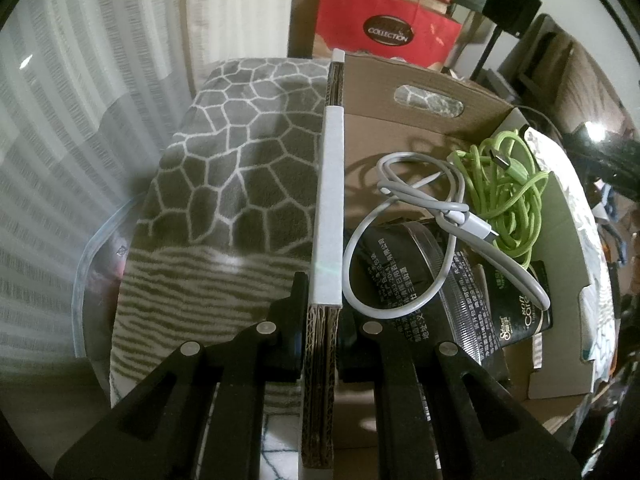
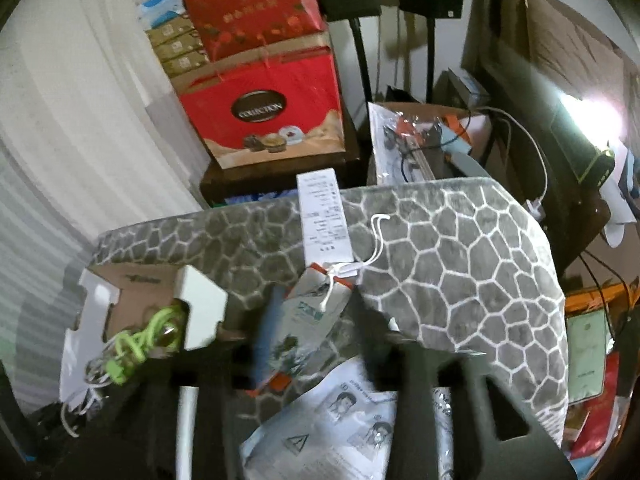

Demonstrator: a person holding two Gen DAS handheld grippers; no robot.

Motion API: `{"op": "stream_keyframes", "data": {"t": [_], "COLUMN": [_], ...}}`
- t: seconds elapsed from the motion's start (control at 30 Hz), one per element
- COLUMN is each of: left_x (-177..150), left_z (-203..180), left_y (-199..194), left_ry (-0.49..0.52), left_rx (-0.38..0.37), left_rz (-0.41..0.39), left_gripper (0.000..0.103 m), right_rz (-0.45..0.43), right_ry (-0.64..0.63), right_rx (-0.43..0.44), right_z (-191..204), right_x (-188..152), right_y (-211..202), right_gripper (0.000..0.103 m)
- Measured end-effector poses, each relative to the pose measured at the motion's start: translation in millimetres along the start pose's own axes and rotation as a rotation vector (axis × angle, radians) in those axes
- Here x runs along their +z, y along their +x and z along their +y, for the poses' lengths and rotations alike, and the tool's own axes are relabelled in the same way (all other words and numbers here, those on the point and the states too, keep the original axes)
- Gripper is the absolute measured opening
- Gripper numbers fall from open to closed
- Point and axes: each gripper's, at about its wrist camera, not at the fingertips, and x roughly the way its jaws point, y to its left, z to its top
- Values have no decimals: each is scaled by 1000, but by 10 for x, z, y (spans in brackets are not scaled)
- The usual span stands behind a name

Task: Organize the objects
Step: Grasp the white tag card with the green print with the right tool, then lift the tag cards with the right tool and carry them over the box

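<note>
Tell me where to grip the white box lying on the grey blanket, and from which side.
Grip the white box across its narrow width near the end closest to the right gripper, coming from above. It lies flat and long, and its drawstring tag end is nearest.

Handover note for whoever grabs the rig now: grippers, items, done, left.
Left gripper: shut on the cardboard box wall, steadying it.
Right gripper: jaws apart over a small printed pouch with white drawstring, on the grey patterned blanket; contact unclear through blur.
Done: green cable, grey cable and black packets in the box.
Left: pouch, long white box, printed leaflet on the blanket.
</note>
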Motion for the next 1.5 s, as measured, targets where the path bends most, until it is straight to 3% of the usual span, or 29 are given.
{"op": "stream_keyframes", "data": {"t": [0.03, 0.13, 0.6, 0.9, 1.03, 1.23, 1.5], "left_x": [0, -2, 4, 1, 2, -1, 2], "left_z": [1, 2, 3, 4, 3, 9, 12], "left_y": [-1, -5, -15, -13, -13, -10, -13], "left_ry": [0, 0, 0, 0, 0, 0, 0], "left_rx": [-1, -1, -4, -4, -3, -4, -3], "left_rz": [0, -1, -2, -3, -3, -3, -3], "left_gripper": [10, 10, 10, 10, 10, 10, 10], "right_rz": [2, 24, 107, 82, 70, 79, 36], "right_ry": [5, 12, 94, 10, -42, -22, -10], "right_rx": [-3, -14, -23, -127, -165, -140, -100], "right_z": [-16, -29, -12, 232, 283, 229, 152], "right_x": [-3, 3, -32, -90, -108, -91, -14], "right_y": [34, 142, 617, 739, 761, 733, 524], "right_gripper": [57, 61, 61, 64, 57, 49, 47]}}
